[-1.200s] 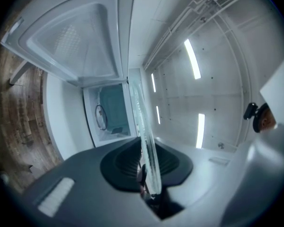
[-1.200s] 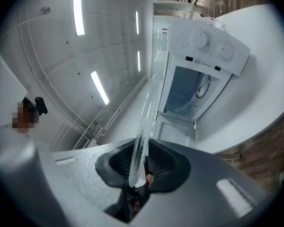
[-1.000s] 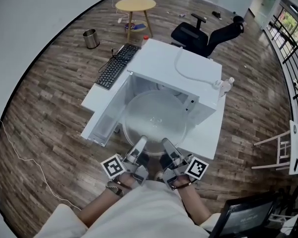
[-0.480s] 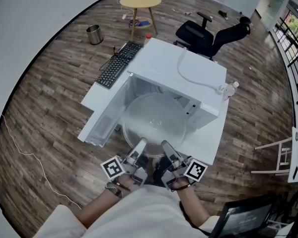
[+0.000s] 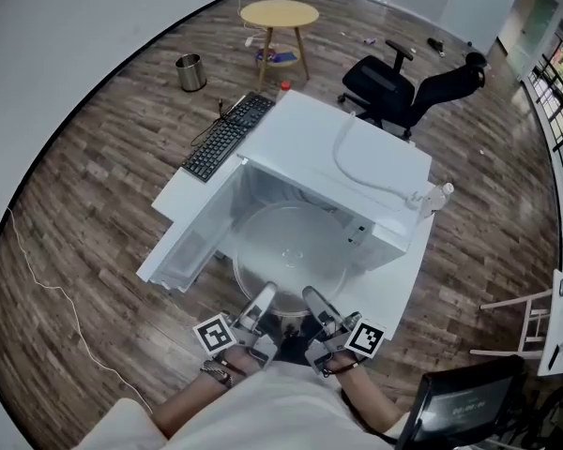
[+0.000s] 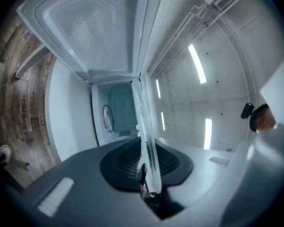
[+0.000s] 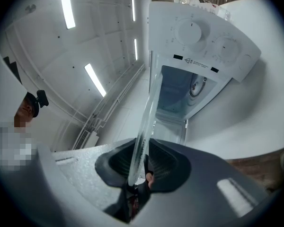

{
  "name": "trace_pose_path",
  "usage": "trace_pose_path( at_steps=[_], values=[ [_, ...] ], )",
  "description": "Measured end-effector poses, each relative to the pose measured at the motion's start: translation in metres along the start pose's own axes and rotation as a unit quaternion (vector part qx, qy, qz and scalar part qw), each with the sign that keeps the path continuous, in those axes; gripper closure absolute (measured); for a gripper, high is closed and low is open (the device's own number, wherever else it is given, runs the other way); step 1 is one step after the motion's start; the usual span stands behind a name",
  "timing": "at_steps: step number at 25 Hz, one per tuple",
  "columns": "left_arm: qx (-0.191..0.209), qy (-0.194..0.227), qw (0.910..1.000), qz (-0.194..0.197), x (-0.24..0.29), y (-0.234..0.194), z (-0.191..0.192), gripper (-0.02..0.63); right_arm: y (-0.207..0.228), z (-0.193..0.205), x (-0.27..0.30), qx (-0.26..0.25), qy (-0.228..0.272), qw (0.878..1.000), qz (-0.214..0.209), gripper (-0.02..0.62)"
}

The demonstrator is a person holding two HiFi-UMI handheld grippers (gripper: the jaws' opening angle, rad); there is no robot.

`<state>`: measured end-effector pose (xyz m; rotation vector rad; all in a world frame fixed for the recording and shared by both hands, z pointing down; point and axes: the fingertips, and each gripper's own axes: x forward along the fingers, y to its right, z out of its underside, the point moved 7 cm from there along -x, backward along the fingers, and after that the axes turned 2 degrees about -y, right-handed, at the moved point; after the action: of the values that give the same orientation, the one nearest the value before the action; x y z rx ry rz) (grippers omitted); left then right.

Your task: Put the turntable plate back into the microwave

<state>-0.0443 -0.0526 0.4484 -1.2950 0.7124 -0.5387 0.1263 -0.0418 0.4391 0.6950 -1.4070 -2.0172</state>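
- My left gripper: jaws narrow, clamped on the near rim of the turntable plate.
- My right gripper: jaws just been opening, same rim between them (edge-on in its view).
- Plate: level, mostly inside the open microwave.
- Both grippers: side by side, roughly level.

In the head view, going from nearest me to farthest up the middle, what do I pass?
White shirt → glass turntable plate → microwave → round wooden table.
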Motion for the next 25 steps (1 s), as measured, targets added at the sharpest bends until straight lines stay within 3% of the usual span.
trace_pose_path(
  at_steps=[5, 13, 25],
  values=[
    [0.002, -0.009, 0.9999, -0.014, -0.007, 0.001, -0.004, 0.548, 0.001, 0.01, 0.003, 0.008, 0.006, 1.0, -0.001, 0.528],
    [0.052, -0.047, 0.9973, -0.02, -0.01, -0.011, -0.032, 0.545, 0.01, 0.019, 0.022, -0.011, 0.032, 0.999, -0.01, 0.531],
    [0.037, -0.053, 0.9979, 0.007, 0.01, -0.047, -0.042, 0.548, 0.045, 0.011, 0.031, -0.033, 0.055, 0.998, 0.006, 0.531]
  ],
)
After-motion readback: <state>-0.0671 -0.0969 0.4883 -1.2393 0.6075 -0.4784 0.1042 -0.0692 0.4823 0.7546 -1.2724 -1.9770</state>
